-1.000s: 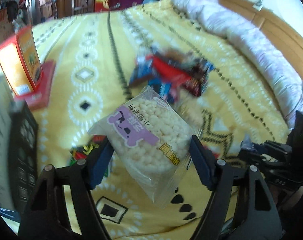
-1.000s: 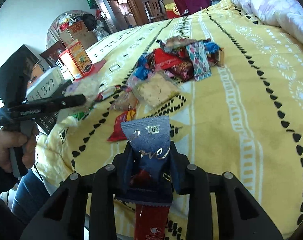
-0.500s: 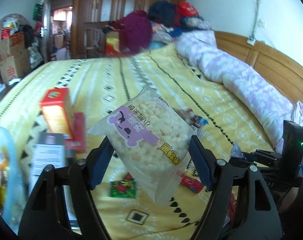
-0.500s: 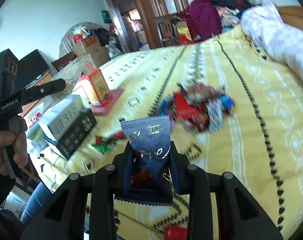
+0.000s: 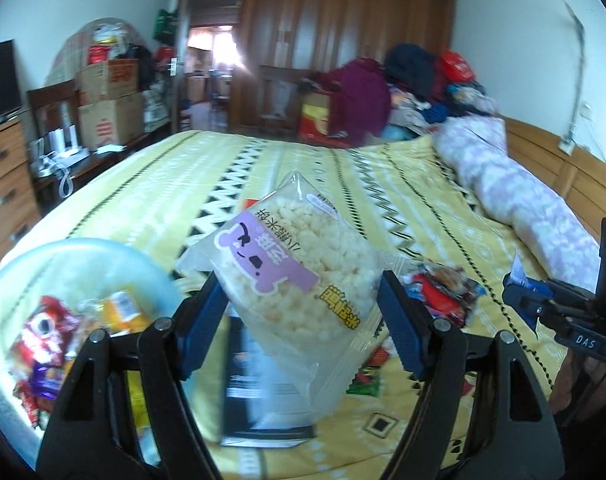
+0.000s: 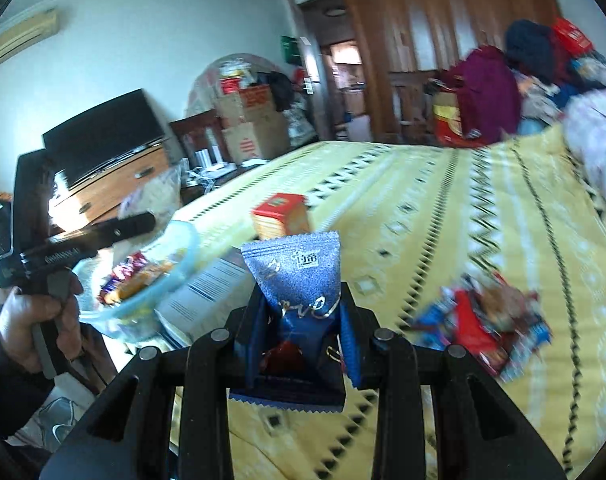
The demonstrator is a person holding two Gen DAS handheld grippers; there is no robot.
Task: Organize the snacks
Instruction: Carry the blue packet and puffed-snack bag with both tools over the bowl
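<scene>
My left gripper (image 5: pixel 303 316) is shut on a clear packet of puffed-rice cake (image 5: pixel 295 268) with a purple bear label, held in the air above the bed. A pale blue bowl (image 5: pixel 79 252) with several snacks in it sits at the lower left; it also shows in the right wrist view (image 6: pixel 183 256). My right gripper (image 6: pixel 303 332) is shut on a dark blue snack packet (image 6: pixel 299 280), held up over the bed. A pile of loose snacks (image 6: pixel 487 324) lies on the yellow bedspread, also in the left wrist view (image 5: pixel 443 292).
A black and white box (image 5: pixel 263 392) lies under the left gripper. A red and orange box (image 6: pixel 281 216) stands on the bed. A rolled pale quilt (image 5: pixel 523 192) lies along the right. A dresser (image 6: pixel 111 184) with a TV stands left of the bed.
Both grippers have risen and swung left with their packets. The bowl of snacks has come into view at the left. The snack pile has shifted to the right in both views.
</scene>
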